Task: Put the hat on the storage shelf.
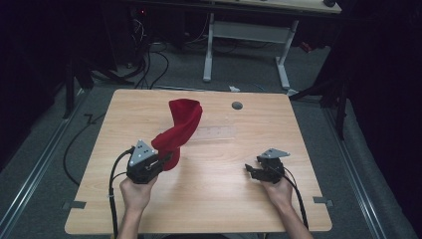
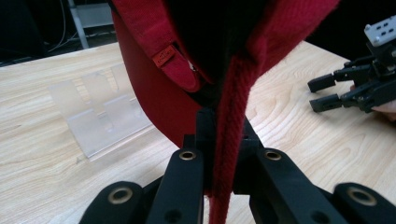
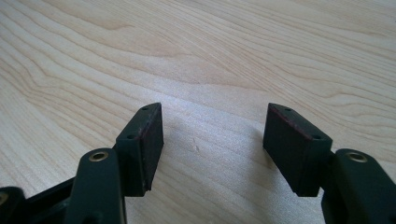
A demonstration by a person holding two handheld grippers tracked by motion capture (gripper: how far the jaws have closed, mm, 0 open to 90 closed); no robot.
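Two forearms enter from the bottom edge of the high view, each hand gripping a black two-jaw tool over a light wooden table. At the left, the left gripper has its jaws clamped tight on the lower edge of a red cloth cap. From that pinch the cap rises up and away over the table's middle, lifted off the wood. Seen along the left gripper's own jaws, a thick red seam of the cap runs down between the closed jaws, and a small red tag is sewn on the fabric above. Just past the cap lies a clear plastic holder, flat on the wood. Farther back sits a small grey round cap set in the tabletop. At the right, the right gripper rests low over bare wood, well apart from the red cloth cap; its jaws stand wide with nothing between them.
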